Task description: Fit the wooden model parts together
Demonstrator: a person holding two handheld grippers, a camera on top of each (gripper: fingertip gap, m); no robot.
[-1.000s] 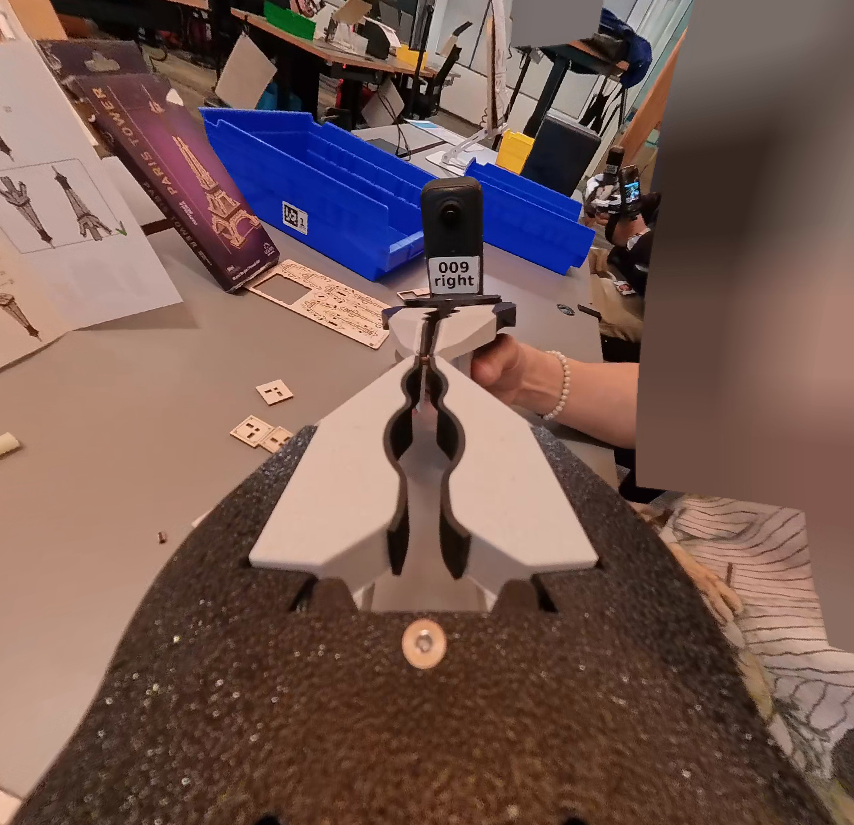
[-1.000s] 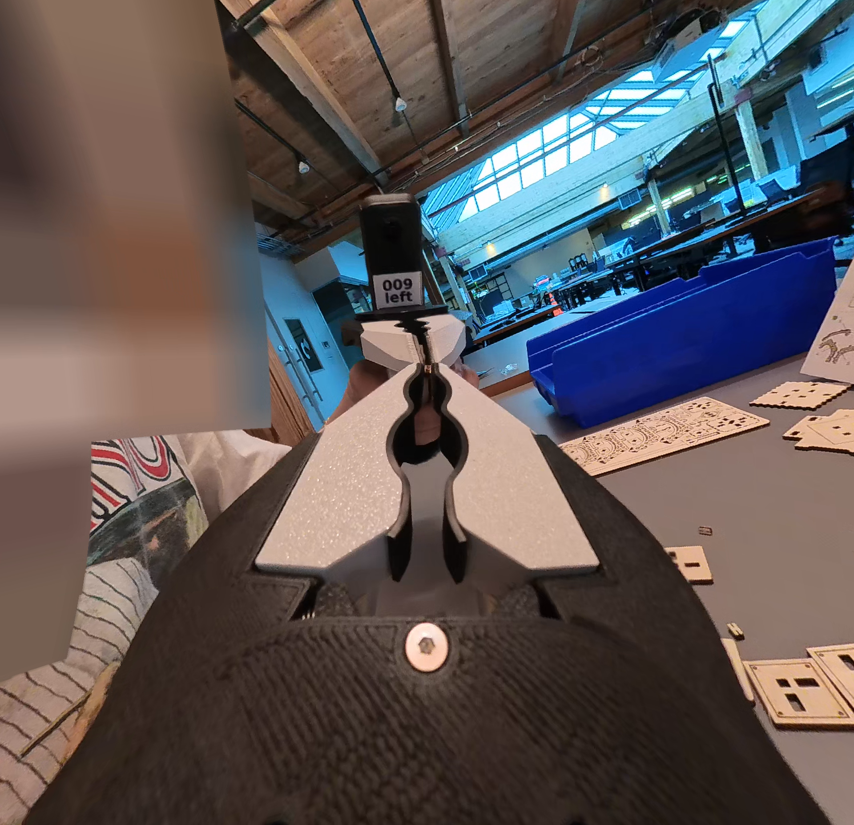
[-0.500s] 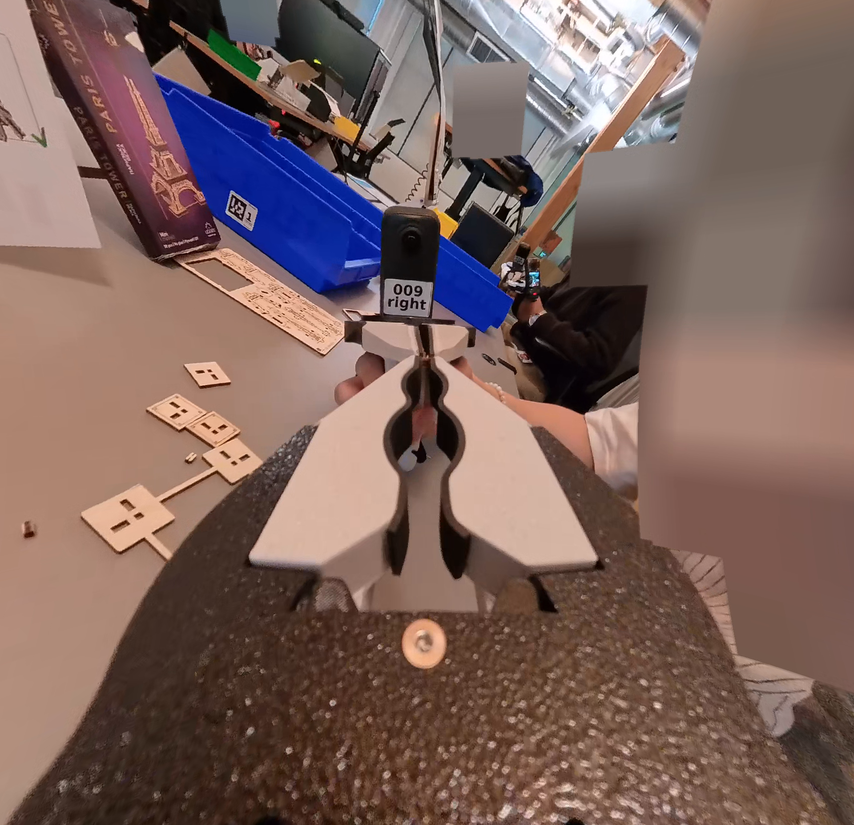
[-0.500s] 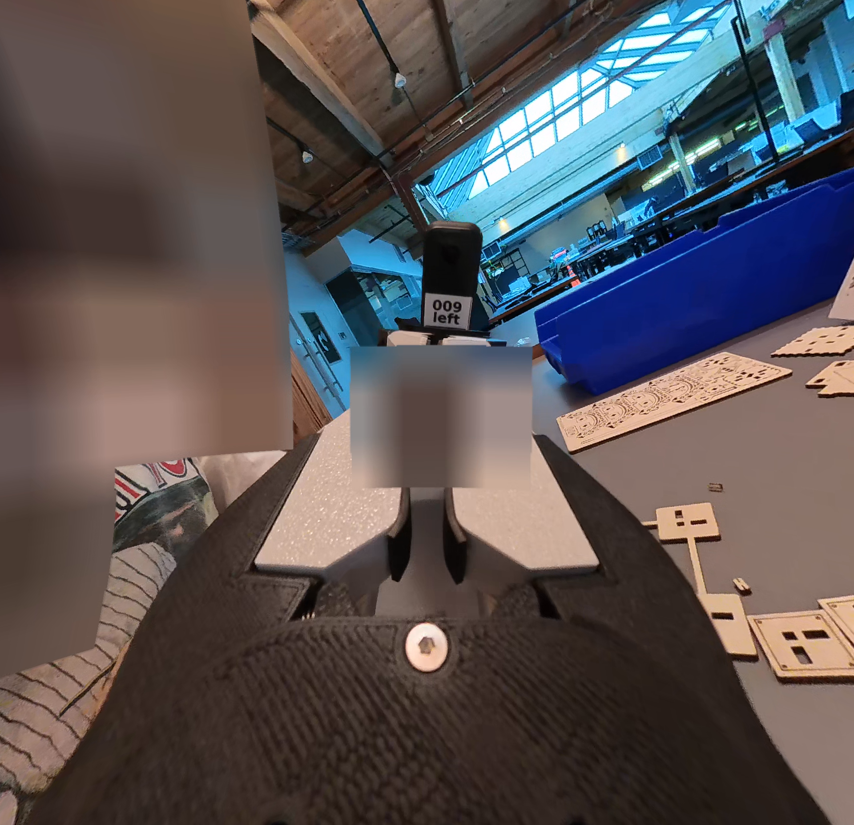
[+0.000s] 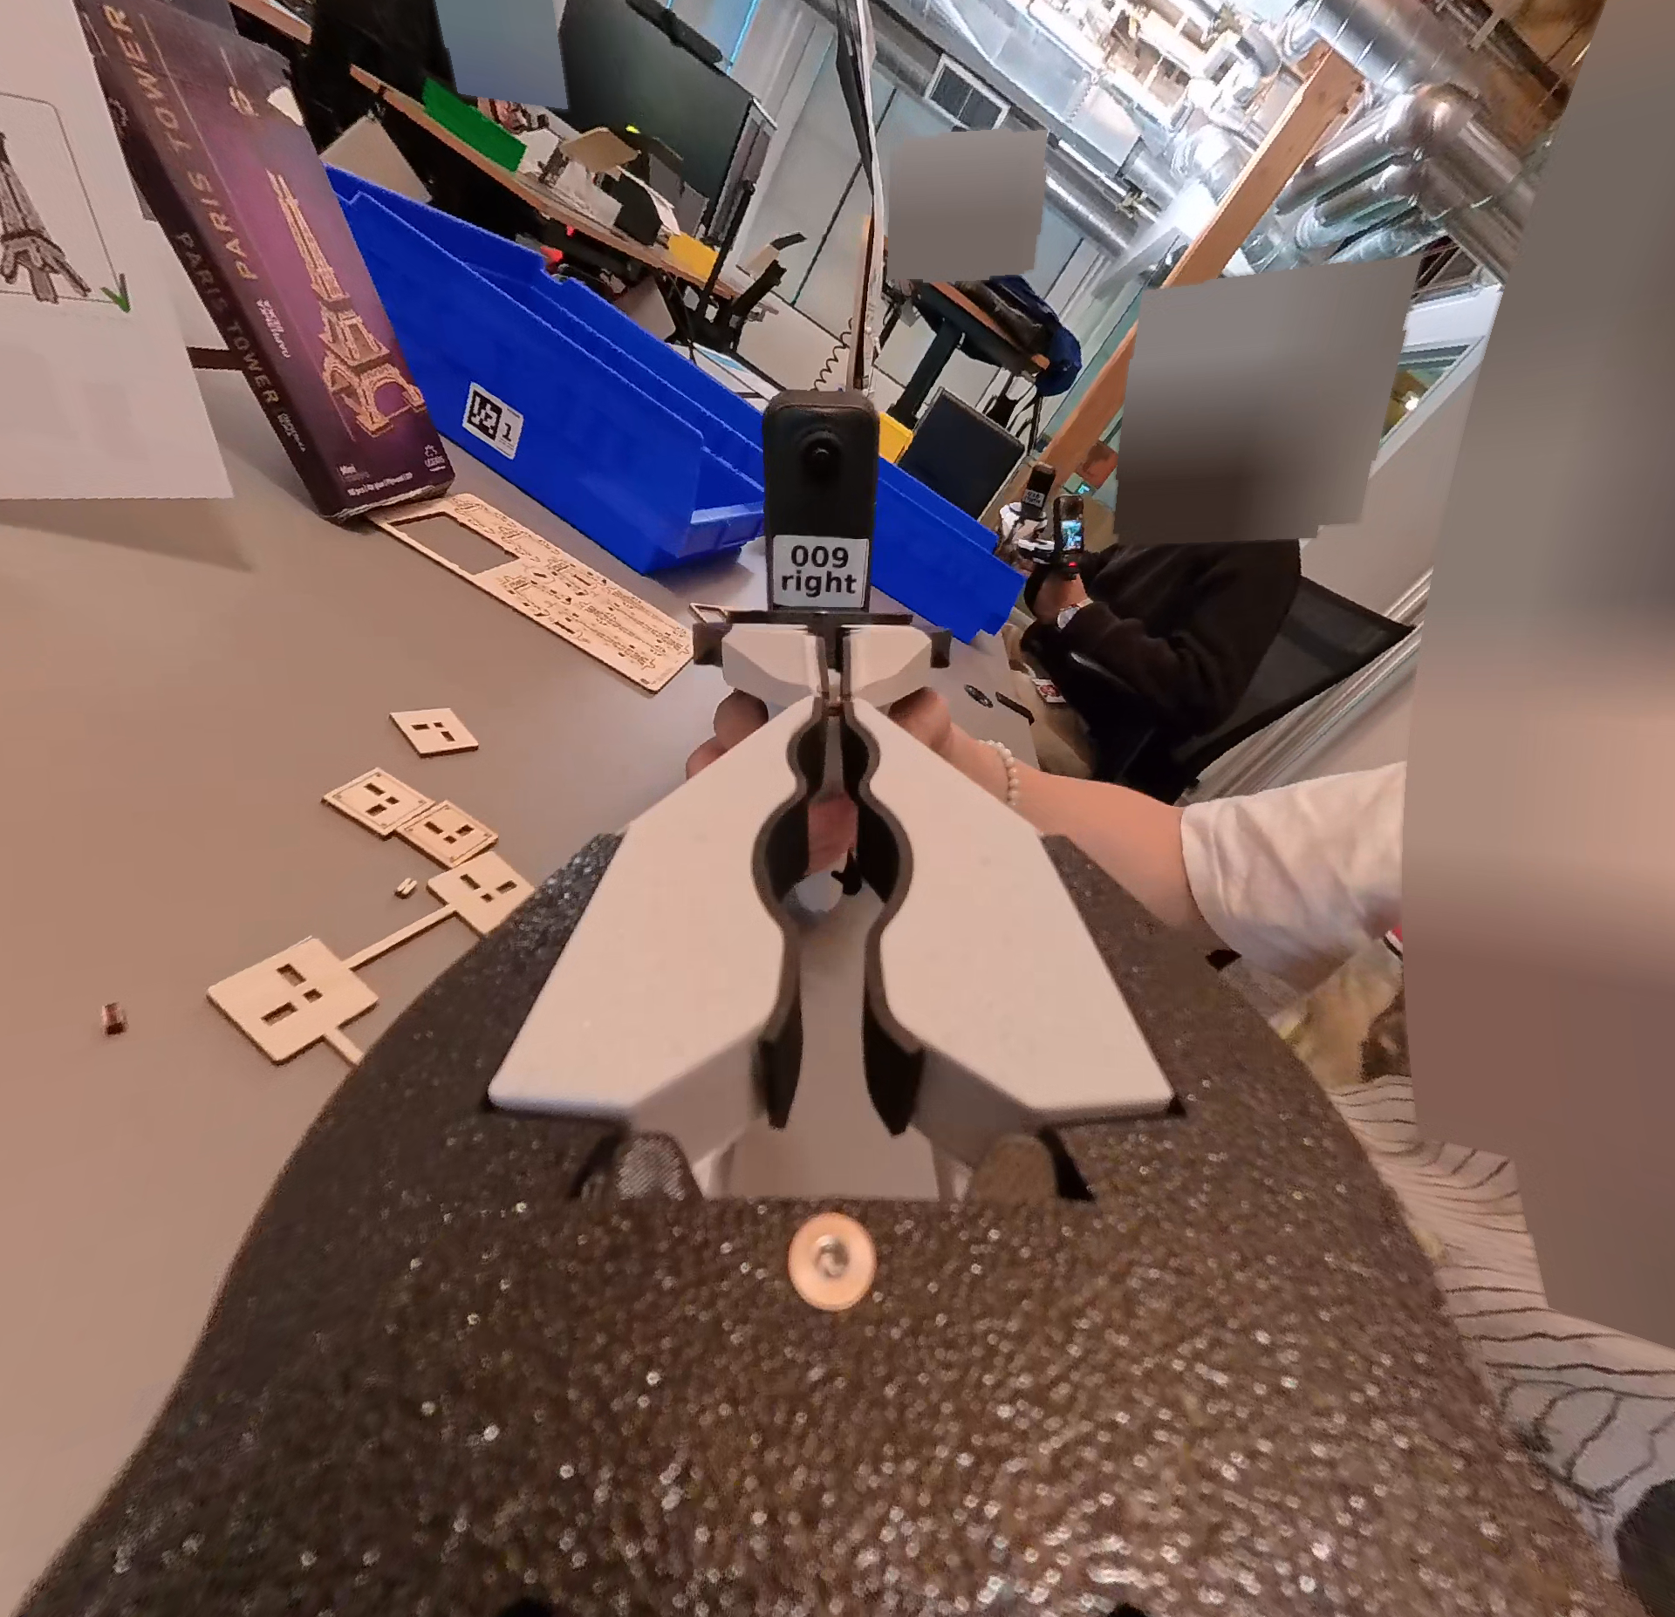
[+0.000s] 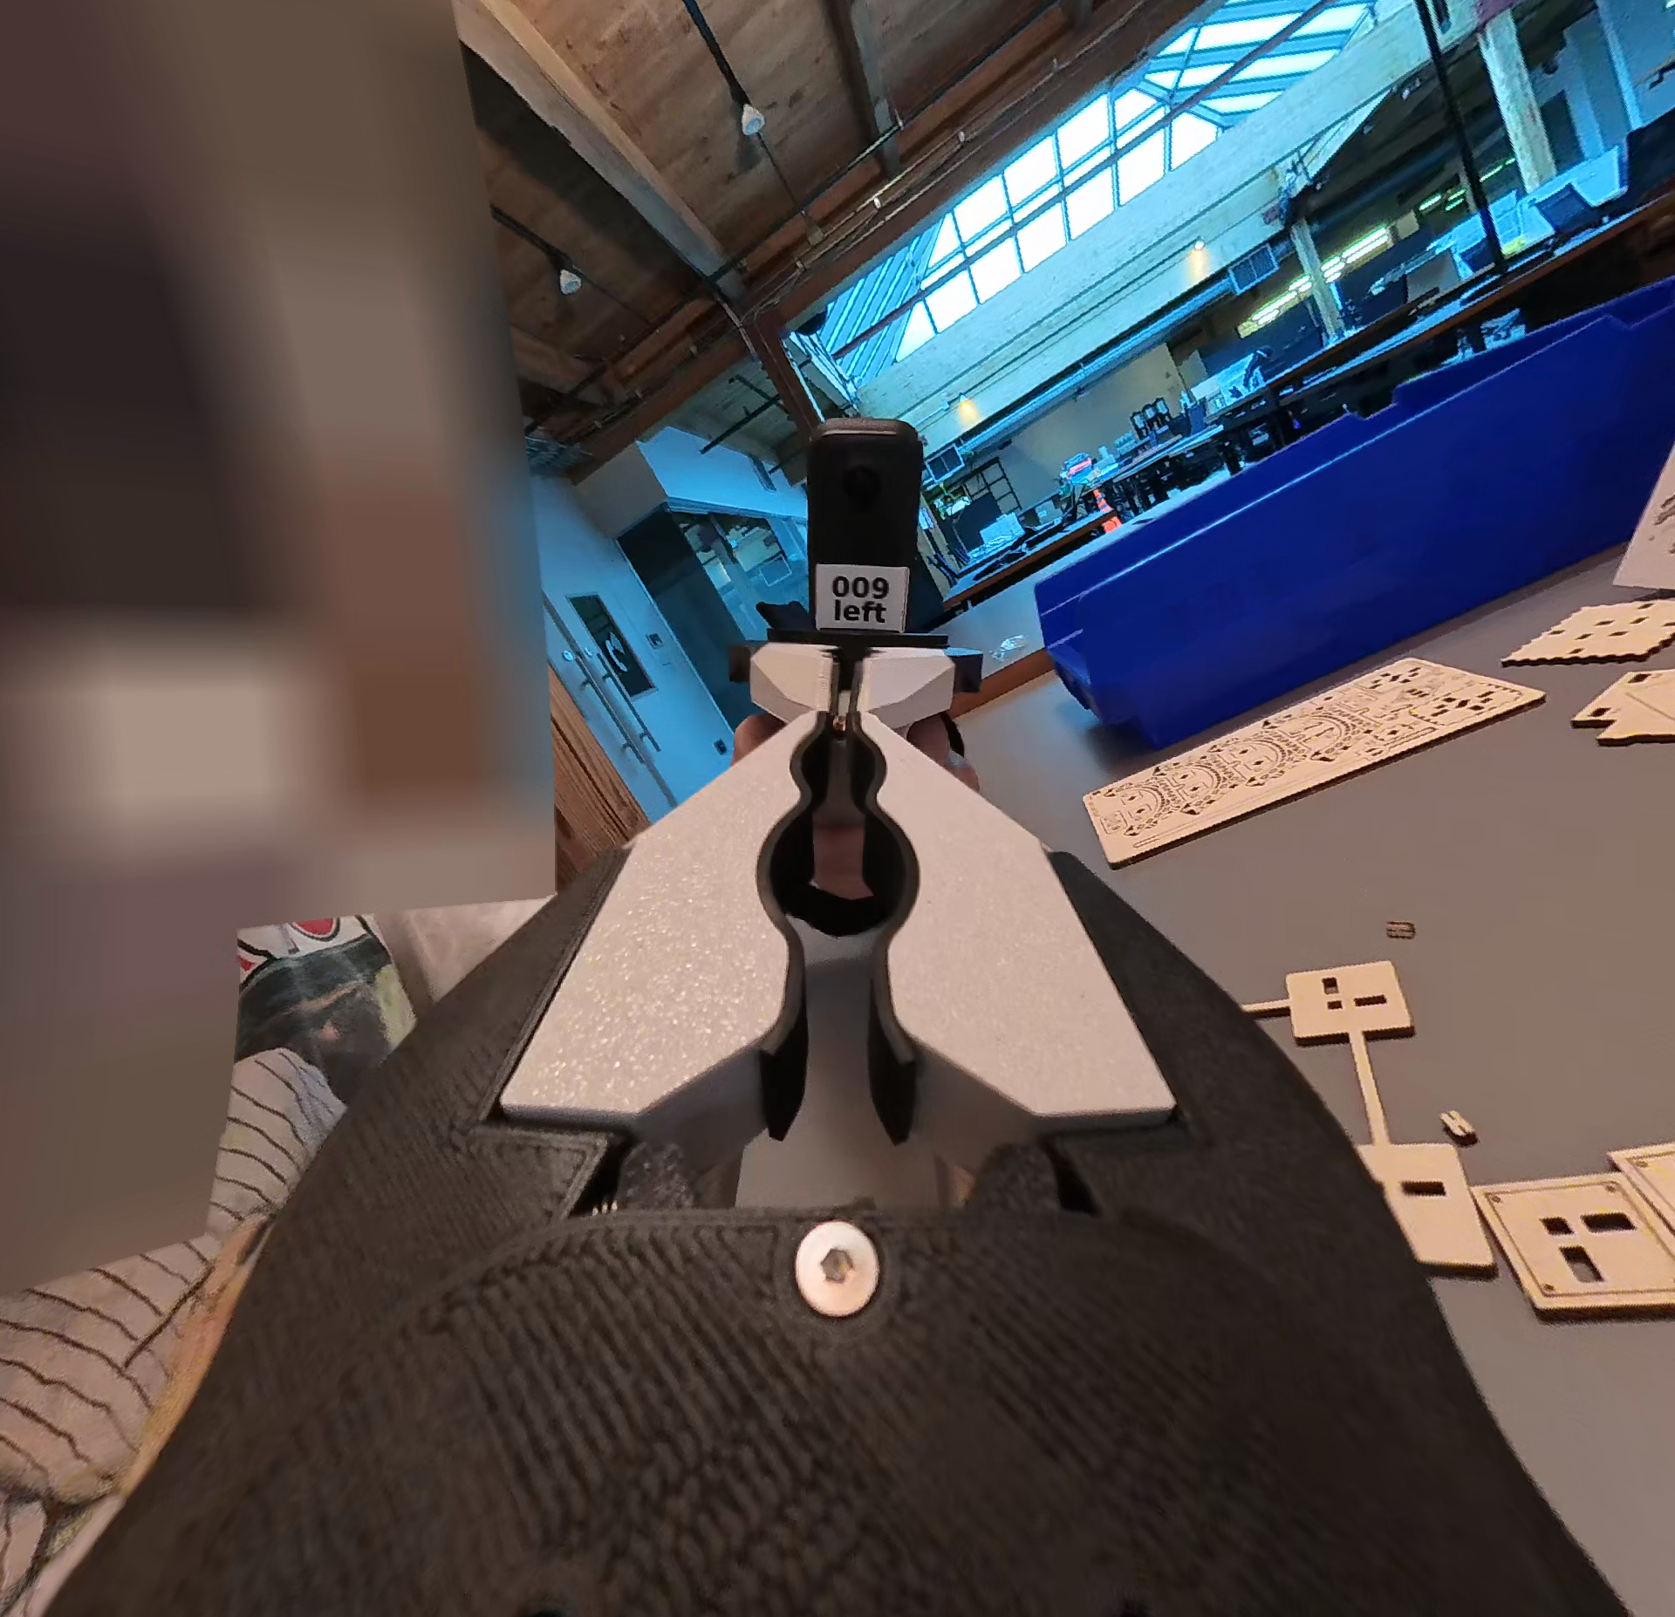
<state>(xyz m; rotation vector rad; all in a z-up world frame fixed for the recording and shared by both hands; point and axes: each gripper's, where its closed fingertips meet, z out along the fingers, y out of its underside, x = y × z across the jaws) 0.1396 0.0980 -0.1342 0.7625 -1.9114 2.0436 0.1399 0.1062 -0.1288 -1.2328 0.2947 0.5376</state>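
My left gripper [image 5: 832, 711] and my right gripper [image 6: 843, 727] are held in the air, pointing at each other tip to tip. Both sets of jaws are closed. A tiny brown wooden part [image 5: 834, 702] shows pinched where the tips meet, and it also shows in the right wrist view [image 6: 844, 718]. The opposite right gripper [image 5: 825, 660] faces me in the left wrist view, with a hand behind it. The opposite left gripper [image 6: 850, 678] faces me in the right wrist view. Which tips bear the part is too small to tell apart.
Flat square wooden plates [image 5: 292, 998] [image 6: 1350, 1001] and a punched wooden sheet [image 5: 544, 581] [image 6: 1305, 758] lie on the grey table [image 5: 227, 667]. Blue bins [image 5: 562, 368] [image 6: 1314, 559], a purple model box [image 5: 272, 260] and a paper sheet [image 5: 82, 350] stand behind. A seated person [image 5: 1178, 631] is beyond the table.
Both grippers stayed shut and tip to tip. The pair swung and tilted, so the left view now shows more of the room and the plates on the table at left.
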